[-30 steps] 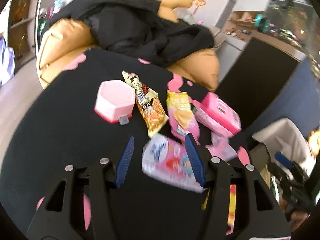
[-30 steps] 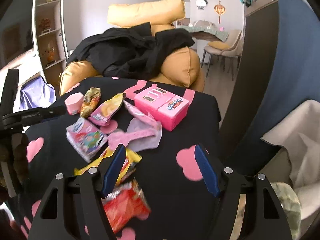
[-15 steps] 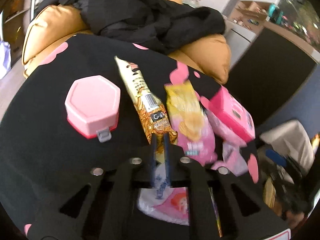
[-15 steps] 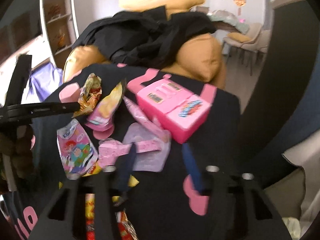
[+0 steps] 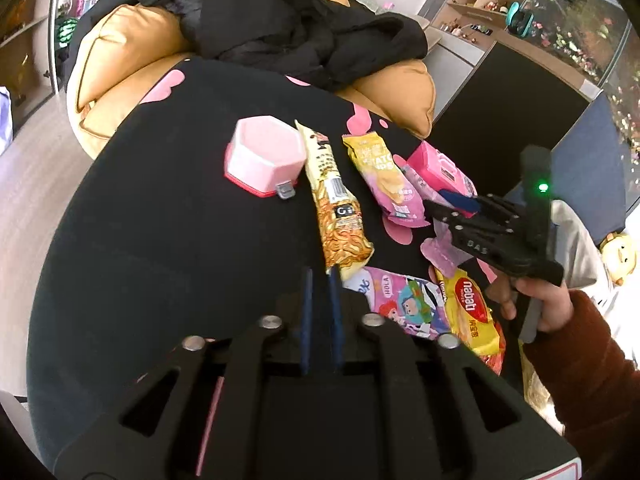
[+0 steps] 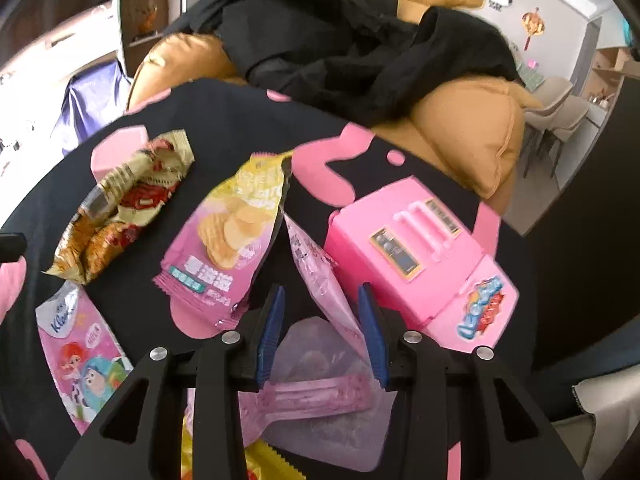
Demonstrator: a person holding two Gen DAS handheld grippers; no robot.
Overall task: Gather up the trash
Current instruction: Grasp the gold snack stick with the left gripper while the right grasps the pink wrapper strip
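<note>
Snack wrappers lie on a black cloth with pink hearts (image 5: 160,240). My left gripper (image 5: 320,274) hovers just short of the noodle wrapper (image 5: 336,208); its jaws are opening from a narrow gap, with only cloth between them. Right of it lie a cartoon tissue pack (image 5: 404,304) and a yellow wafer wrapper (image 5: 472,312). My right gripper (image 6: 320,290) straddles a thin translucent pink wrapper (image 6: 316,256). Its jaws are closing and the pads stand clear of the wrapper. A pink and yellow chips packet (image 6: 228,240) lies to its left. The right gripper (image 5: 448,204) also shows in the left wrist view.
A pink toy cash register (image 6: 416,248) stands just right of my right gripper. A pink hexagonal box (image 5: 264,156) sits left of the noodle wrapper. An orange sofa (image 5: 120,64) with black clothes (image 5: 304,28) lies behind. A hand in a red sleeve (image 5: 580,360) holds the right gripper.
The left gripper straddled the tissue pack, shut, then drew back left and parted slightly. The right gripper moved forward and down over the pink wrapper while its jaws narrowed.
</note>
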